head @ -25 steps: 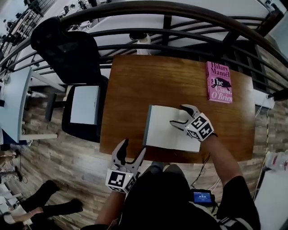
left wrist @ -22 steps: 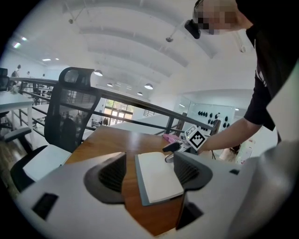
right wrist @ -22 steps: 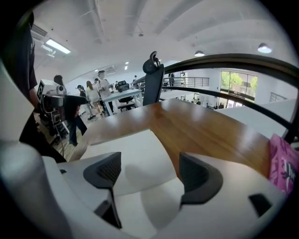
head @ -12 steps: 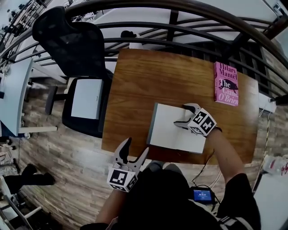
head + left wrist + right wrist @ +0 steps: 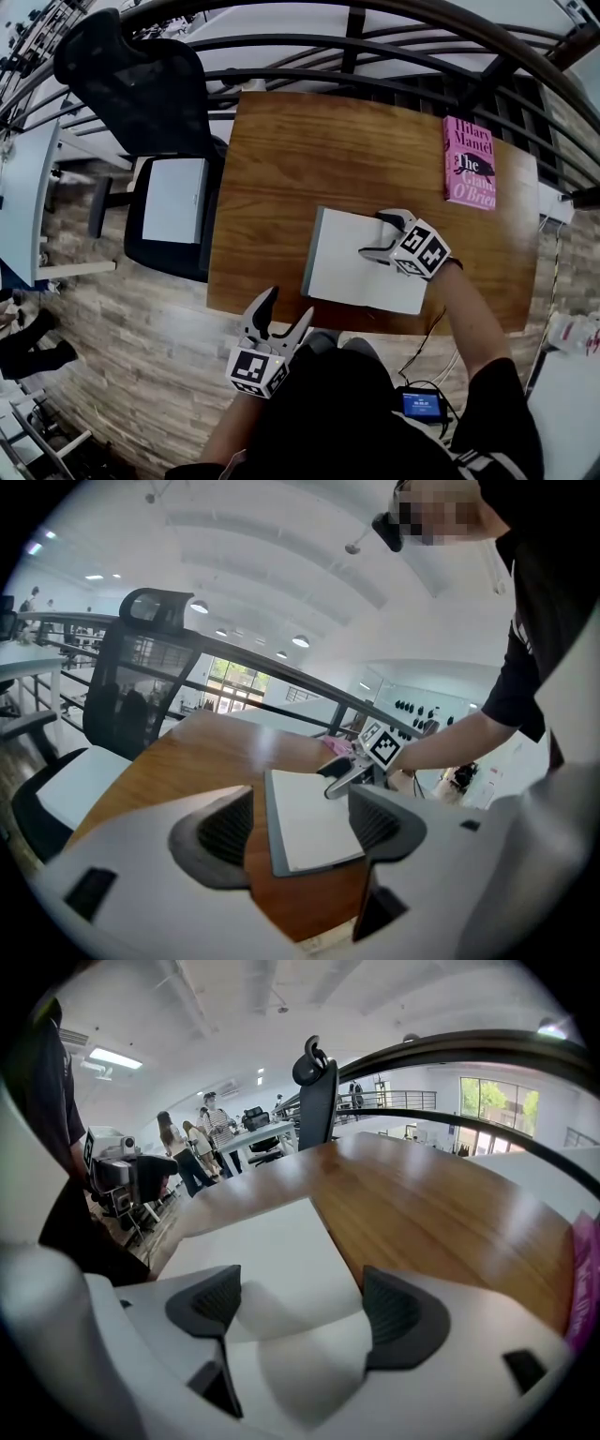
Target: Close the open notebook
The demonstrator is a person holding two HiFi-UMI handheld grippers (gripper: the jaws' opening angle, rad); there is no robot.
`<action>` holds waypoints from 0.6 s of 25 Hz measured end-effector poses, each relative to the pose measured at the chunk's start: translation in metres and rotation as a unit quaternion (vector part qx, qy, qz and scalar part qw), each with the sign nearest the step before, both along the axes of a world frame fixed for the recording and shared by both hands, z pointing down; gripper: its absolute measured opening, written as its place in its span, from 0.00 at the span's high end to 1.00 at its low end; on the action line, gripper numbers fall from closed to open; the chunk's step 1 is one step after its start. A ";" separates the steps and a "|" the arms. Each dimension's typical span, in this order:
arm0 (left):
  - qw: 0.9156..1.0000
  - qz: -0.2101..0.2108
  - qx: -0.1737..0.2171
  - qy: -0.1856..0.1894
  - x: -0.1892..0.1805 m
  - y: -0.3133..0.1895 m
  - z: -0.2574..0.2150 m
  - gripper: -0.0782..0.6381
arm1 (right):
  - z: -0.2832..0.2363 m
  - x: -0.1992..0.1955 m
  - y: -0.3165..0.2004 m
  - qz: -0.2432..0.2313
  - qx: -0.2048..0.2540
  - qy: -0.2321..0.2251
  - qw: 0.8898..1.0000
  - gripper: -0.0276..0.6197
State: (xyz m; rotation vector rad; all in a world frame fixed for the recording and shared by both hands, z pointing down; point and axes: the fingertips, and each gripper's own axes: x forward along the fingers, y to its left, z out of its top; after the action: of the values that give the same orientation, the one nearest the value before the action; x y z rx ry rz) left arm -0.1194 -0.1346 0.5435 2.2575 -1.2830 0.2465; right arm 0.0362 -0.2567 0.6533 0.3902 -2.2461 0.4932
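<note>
Closest to you, your left gripper (image 5: 288, 302) hangs off the near edge of the table (image 5: 281, 159), short of the notebook's near left corner. Its jaws are spread with nothing between them, and its own view looks through that gap at the notebook from well apart. The notebook (image 5: 352, 272) lies on the near half of the table, one white page facing up and a grey cover edge (image 5: 312, 246) showing along its left side. Your right gripper (image 5: 370, 236) is over the notebook's far right part, pointing down at the page with its jaws spread wide. In its own view the white sheet fills the space below and between the pads, but I cannot tell whether either pad touches the paper. Against a second ago the change is small: the right jaws have widened a little and the gripper has settled lower over the page. The notebook itself looks the same, flat and showing white. I judge that the closing has not begun; you seem to be lining up for a hold on a page or cover edge, and the next move needs a jaw under that edge. Beyond the notebook, to its far right, a pink book (image 5: 467, 161) lies by the table's corner. Far left of the notebook stands a black chair (image 5: 141, 94), and a dark railing (image 5: 352, 42) runs behind the table.
</note>
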 end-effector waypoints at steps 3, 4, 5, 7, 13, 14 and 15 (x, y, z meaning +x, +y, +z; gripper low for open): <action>1.000 0.004 -0.003 -0.001 0.005 0.002 0.004 0.44 | 0.001 0.001 0.006 -0.004 0.003 -0.005 1.000 0.33; 1.000 0.004 -0.005 -0.003 0.005 0.003 0.005 0.44 | 0.001 0.000 0.009 -0.007 0.005 -0.007 1.000 0.33; 1.000 0.005 -0.006 -0.005 0.005 0.005 0.006 0.44 | 0.001 -0.001 0.013 -0.009 0.008 -0.008 1.000 0.33; 1.000 0.006 -0.010 -0.008 0.005 0.009 0.008 0.44 | 0.000 -0.004 0.023 -0.016 0.016 -0.008 1.000 0.33; 1.000 0.007 -0.028 -0.010 0.014 0.025 0.022 0.44 | 0.001 -0.008 0.052 -0.041 0.033 -0.001 0.999 0.33; 0.999 0.005 -0.034 -0.008 0.015 0.028 0.025 0.44 | 0.001 -0.008 0.056 -0.040 0.033 -0.001 0.999 0.33; 0.999 0.001 -0.040 -0.005 0.016 0.031 0.028 0.44 | 0.001 -0.008 0.059 -0.038 0.033 -0.002 0.999 0.33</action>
State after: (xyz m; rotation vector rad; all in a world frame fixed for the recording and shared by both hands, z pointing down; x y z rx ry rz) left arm -0.1039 -0.1032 0.5718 2.1925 -1.2538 0.3062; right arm 0.0282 -0.1976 0.6546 0.3358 -2.2756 0.3797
